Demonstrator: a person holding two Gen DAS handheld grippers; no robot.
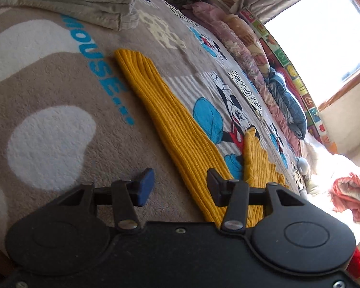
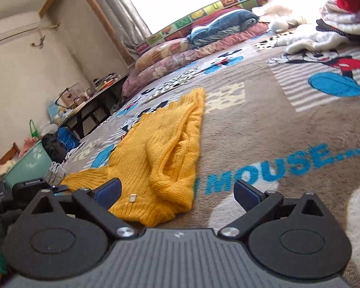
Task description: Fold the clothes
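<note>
Folding a yellow ribbed-knit sweater (image 2: 156,153), lying bunched and partly doubled on the plush cartoon-print blanket (image 2: 276,124). Hovering just short of it: left gripper (image 1: 177,184) gaping wide beside the long sleeve, right gripper (image 2: 177,192) gaping wide at the thick rolled edge, both holding nothing. Likely calling next for pinching 2 edges and smoothing the soft, stretchy knit. Resting well apart: folded grey-green garment (image 1: 84,2).

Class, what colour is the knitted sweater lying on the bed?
Mustard yellow, in a ribbed knit. The sweater shows best in the right wrist view.
</note>
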